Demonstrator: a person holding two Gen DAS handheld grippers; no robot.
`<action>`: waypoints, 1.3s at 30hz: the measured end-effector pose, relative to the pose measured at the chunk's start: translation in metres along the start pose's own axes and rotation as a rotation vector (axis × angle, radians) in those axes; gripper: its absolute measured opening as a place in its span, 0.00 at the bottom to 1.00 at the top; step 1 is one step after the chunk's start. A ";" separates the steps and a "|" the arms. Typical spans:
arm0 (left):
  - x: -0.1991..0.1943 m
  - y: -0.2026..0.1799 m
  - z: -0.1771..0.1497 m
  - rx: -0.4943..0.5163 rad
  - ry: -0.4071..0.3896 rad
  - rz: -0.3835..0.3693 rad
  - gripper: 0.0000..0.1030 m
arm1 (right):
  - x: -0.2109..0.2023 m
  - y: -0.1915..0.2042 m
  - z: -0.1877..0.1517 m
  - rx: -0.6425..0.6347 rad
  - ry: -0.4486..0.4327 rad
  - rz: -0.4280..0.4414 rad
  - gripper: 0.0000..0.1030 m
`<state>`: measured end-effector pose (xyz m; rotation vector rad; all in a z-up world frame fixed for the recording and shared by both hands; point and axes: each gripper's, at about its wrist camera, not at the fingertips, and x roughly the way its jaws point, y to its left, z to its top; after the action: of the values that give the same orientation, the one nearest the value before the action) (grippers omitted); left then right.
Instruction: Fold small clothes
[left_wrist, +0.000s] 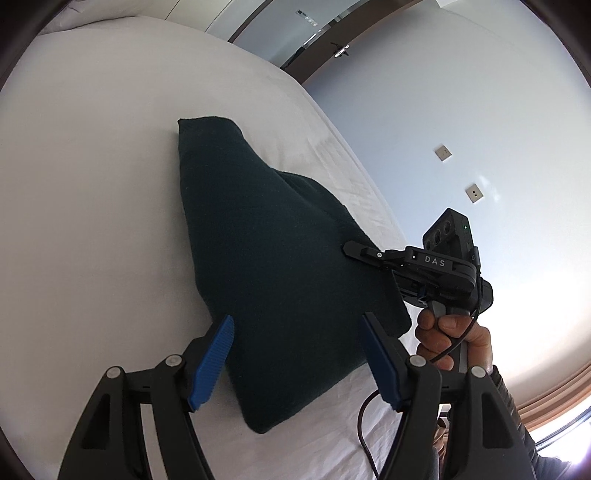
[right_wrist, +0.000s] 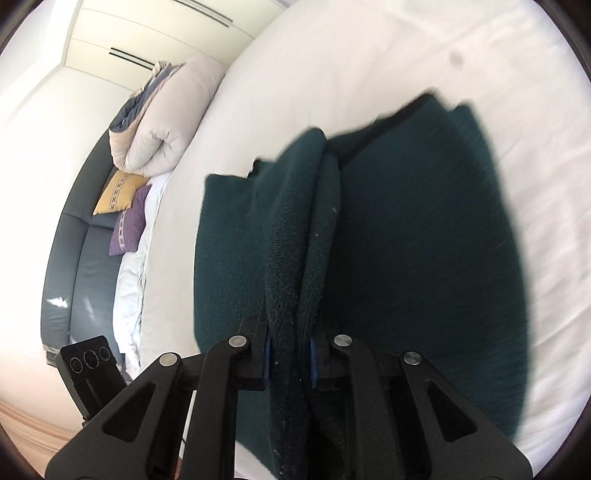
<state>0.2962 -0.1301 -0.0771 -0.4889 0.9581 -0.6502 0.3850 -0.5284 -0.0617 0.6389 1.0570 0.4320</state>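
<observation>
A dark green garment (left_wrist: 273, 258) lies partly folded on the white bed (left_wrist: 92, 184). My left gripper (left_wrist: 295, 354) is open, its blue pads either side of the garment's near part, holding nothing. My right gripper (left_wrist: 354, 249) reaches in from the right in the left wrist view, its tips at the garment's right edge. In the right wrist view the right gripper (right_wrist: 290, 354) is shut on a bunched fold of the garment (right_wrist: 424, 240), lifting that edge off the bed (right_wrist: 406, 48).
A rolled white duvet (right_wrist: 162, 125) and yellow and purple cushions (right_wrist: 122, 206) sit at the head of the bed by a grey-blue headboard (right_wrist: 81, 258). The bed's right edge borders a pale wall (left_wrist: 480, 129) with sockets.
</observation>
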 end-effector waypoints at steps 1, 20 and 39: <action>0.001 -0.003 0.000 0.007 0.002 0.001 0.69 | -0.009 -0.004 0.001 -0.005 -0.011 -0.003 0.13; 0.018 -0.008 0.000 0.060 0.041 0.036 0.69 | -0.094 -0.071 -0.034 0.042 -0.196 -0.039 0.12; 0.101 -0.063 0.043 0.418 0.045 0.473 0.69 | -0.064 -0.136 -0.051 0.084 -0.203 0.132 0.10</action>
<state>0.3568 -0.2416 -0.0749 0.1250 0.9066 -0.4133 0.3153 -0.6544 -0.1275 0.8134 0.8463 0.4296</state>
